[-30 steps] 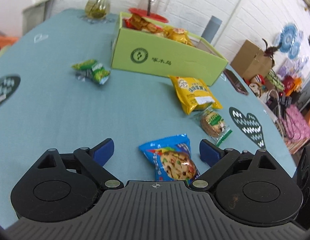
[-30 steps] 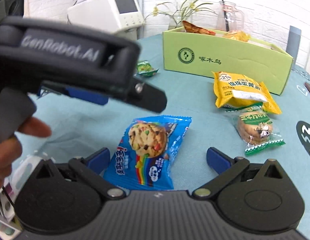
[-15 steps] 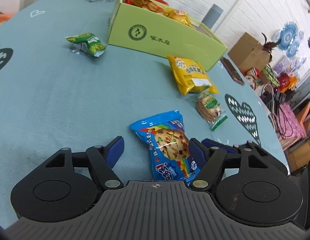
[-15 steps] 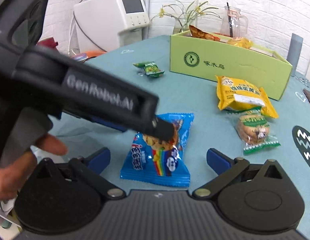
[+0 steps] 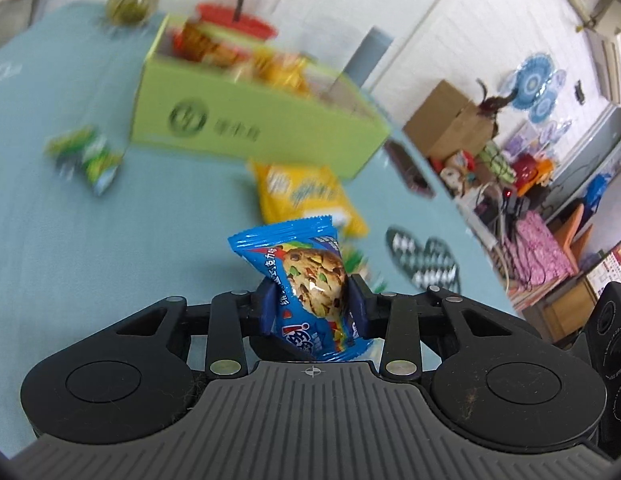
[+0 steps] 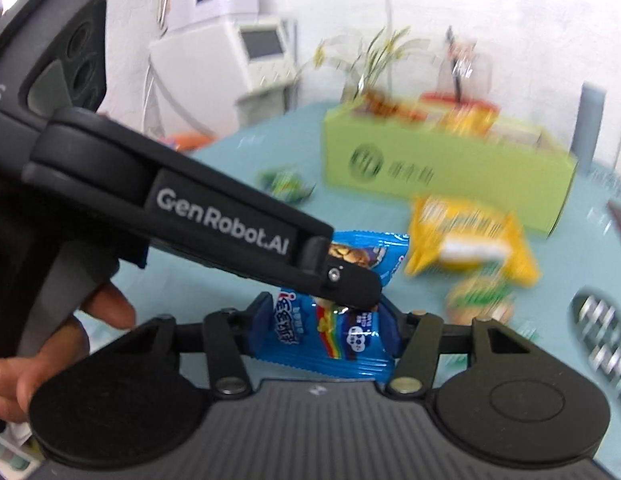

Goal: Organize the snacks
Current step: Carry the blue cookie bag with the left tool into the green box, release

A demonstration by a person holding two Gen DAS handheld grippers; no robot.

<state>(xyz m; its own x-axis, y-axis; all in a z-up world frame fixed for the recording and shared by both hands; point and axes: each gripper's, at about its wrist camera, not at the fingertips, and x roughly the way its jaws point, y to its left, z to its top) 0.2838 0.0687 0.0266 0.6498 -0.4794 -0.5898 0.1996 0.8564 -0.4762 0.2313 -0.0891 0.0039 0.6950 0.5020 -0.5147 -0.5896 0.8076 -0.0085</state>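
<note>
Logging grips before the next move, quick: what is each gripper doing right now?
Left gripper: jaws just closed on the blue cookie packet.
Right gripper: jaws just closed on the same packet's other end.

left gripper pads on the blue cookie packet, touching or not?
Touching. The left wrist view shows the left gripper, jaws just closing, with both blue pads pressed into the sides of the blue cookie packet, which is pinched and crumpled between them.
</note>
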